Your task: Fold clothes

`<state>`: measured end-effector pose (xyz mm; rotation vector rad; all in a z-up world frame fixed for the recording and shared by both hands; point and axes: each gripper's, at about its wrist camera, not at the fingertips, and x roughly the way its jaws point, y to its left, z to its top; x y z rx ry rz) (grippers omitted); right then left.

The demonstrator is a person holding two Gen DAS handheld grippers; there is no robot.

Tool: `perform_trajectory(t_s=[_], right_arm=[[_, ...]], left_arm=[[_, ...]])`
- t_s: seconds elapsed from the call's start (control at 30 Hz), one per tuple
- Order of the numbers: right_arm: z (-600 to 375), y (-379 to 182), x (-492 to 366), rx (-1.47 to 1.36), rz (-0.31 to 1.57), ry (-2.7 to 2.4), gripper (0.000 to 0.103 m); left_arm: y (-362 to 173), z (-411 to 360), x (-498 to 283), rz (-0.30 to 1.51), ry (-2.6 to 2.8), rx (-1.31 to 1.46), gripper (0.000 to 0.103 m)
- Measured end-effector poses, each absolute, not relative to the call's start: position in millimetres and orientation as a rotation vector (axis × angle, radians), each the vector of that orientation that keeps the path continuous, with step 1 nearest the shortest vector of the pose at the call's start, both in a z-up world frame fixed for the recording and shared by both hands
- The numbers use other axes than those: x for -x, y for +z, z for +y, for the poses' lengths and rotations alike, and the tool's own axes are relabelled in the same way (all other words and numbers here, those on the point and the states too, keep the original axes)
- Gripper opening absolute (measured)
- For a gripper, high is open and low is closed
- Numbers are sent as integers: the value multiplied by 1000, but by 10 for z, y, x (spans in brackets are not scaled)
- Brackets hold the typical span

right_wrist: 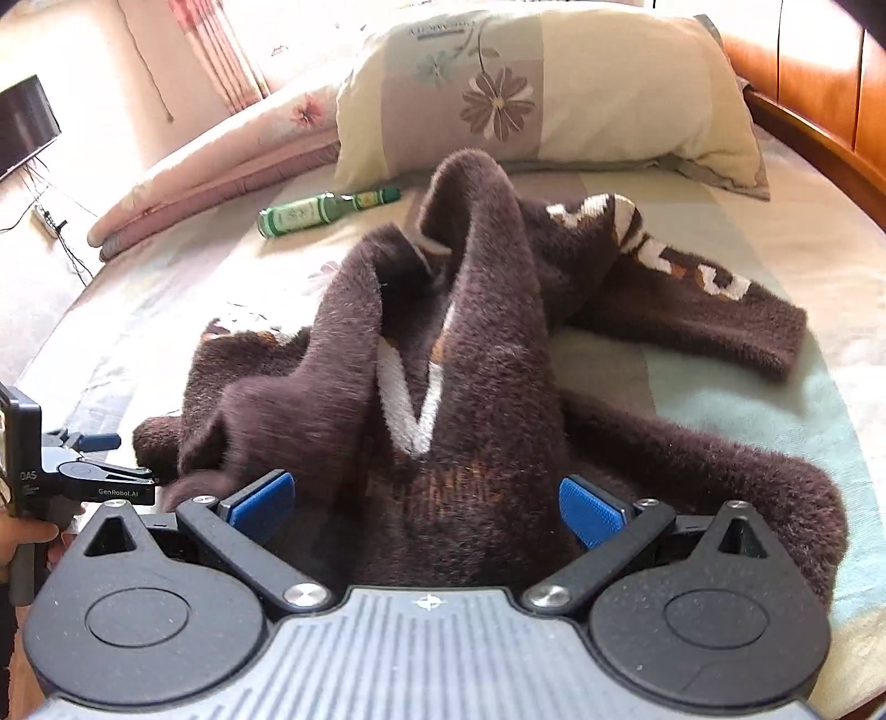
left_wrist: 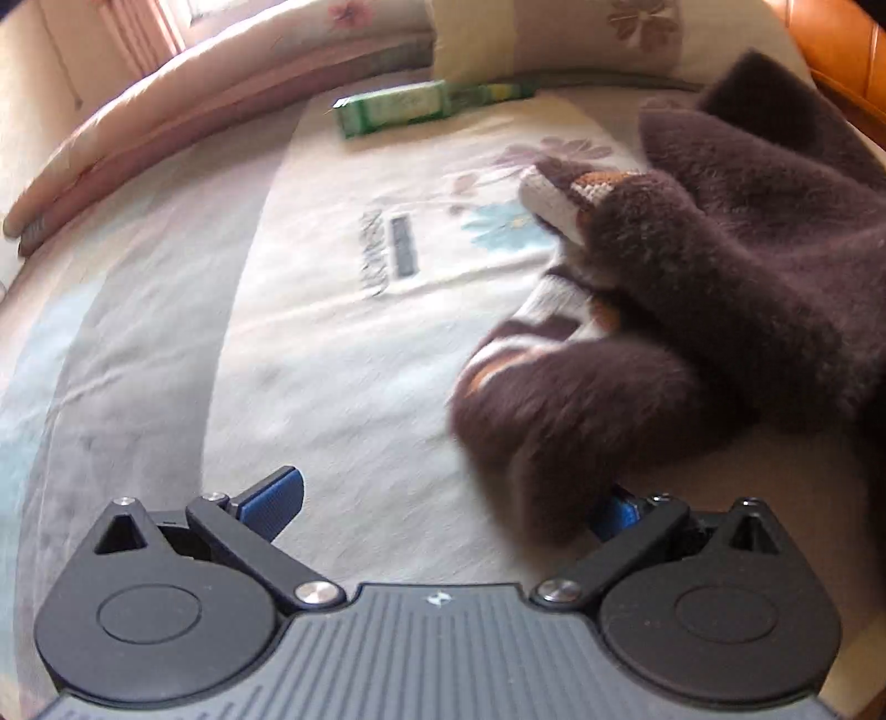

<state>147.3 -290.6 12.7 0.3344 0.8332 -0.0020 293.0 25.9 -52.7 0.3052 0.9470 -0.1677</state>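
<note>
A fuzzy brown sweater point(right_wrist: 470, 343) is heaped on the bed point(right_wrist: 720, 376), bunched up between the released jaws of the right gripper point(right_wrist: 426, 501). The left gripper point(left_wrist: 443, 498) is held released at its edge. A green bottle point(right_wrist: 326, 213) is seen near the pillow point(right_wrist: 554, 88).

floral bed point(right_wrist: 720, 382), brown sweater point(right_wrist: 487, 343), green bottle point(right_wrist: 310, 213), pillow point(right_wrist: 554, 88)

bed point(right_wrist: 720, 387) floral sheet; pillow point(right_wrist: 554, 94) | wooden headboard point(right_wrist: 803, 72) | sunlit curtain point(right_wrist: 216, 50)
</note>
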Motion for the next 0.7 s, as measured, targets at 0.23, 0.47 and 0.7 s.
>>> perform_trajectory(t_s=[0.23,0.47,0.7], right_arm=[[-2773,137,-1430,-374,826,14,103],[-2670,144,-1394,-367,831,6,103],[-2722,92,-1327,-381,837,-26,103]], left_arm=[[-515,9,-2720,884,-318,-398,102],[-441,52,-2973,802,-245,-372,102],[-297,529,-2956,757,-190,-245,102]])
